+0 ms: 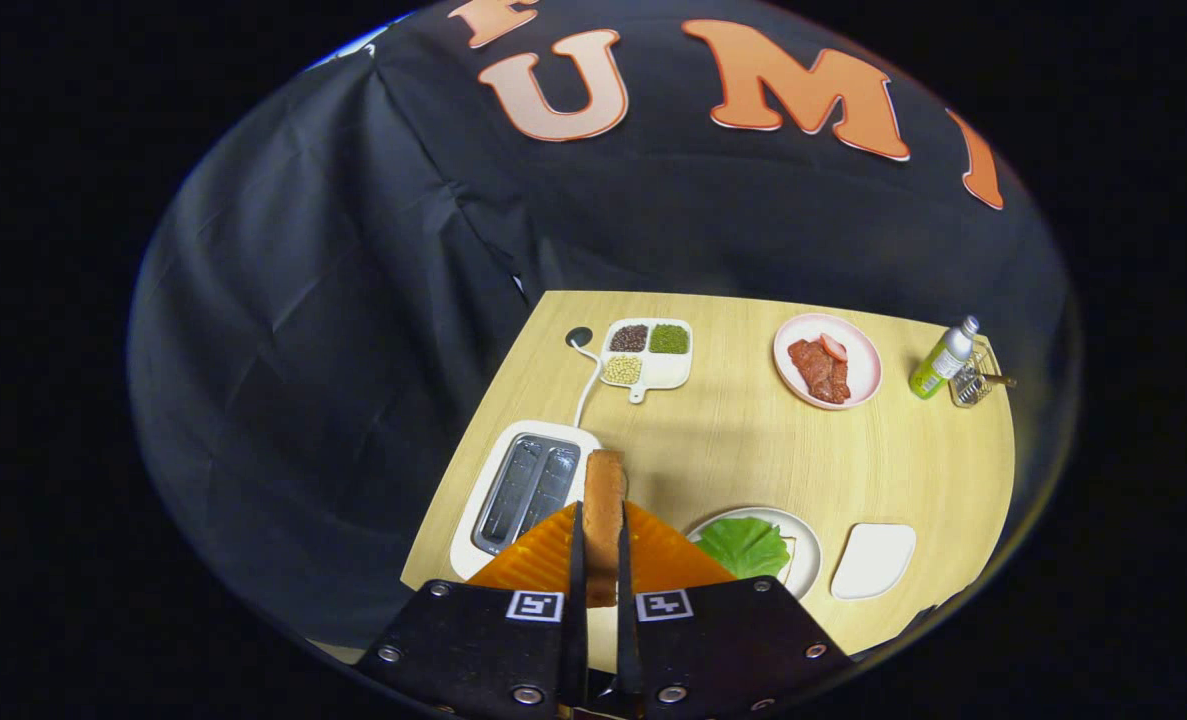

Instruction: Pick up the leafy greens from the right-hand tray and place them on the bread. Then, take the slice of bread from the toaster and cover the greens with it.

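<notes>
Pale wood-grain counter [733,450] carries the breakfast spread in the gripper view. At its left stands a white two-slot toaster [523,495], both slots bare, its white cord [585,385] running back toward a black round socket [579,337]. Just right of the cord sits a white divided dish [648,360] of dark, green and yellow grains. Nearer the camera, the gripper [603,555] is clamped on a golden-brown slice of toasted bread [604,500], held upright and edge-on between both fingers above the toaster's right end. Right of the fingers, a flat green lettuce leaf [743,545] lies on a slice of bread [791,548] on a round white plate [808,560], so the greens appear already placed. A small white rounded-square tray [873,560] sits just beside that plate. Farther back are a pink round plate [858,365] of red meat slices [821,370], then a green bottle with a white cap [943,360] leaning on a small wire rack [973,385]. The held slice looks light, stiff and crumbly; a firm pinch across its flat faces, near one edge, seems safest, since harder pressure could crack it.
</notes>
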### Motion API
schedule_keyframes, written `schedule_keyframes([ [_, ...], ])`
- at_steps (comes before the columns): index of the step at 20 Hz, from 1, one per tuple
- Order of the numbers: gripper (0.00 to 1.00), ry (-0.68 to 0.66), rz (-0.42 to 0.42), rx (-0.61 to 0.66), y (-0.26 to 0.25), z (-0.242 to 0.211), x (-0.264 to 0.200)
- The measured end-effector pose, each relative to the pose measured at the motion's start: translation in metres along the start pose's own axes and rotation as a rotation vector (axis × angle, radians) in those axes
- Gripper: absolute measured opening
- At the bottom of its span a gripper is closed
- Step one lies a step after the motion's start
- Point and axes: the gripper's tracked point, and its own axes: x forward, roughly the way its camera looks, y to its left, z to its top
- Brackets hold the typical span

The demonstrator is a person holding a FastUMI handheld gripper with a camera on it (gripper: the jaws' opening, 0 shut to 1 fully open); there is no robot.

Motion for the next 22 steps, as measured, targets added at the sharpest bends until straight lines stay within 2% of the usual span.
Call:
schedule_keyframes([
  [9,0.12,0.057,-0.017,0.075,-0.070,-0.047,0.017],
  [22,0.12,0.152,0.061,0.168,-0.129,-0.112,0.077],
])
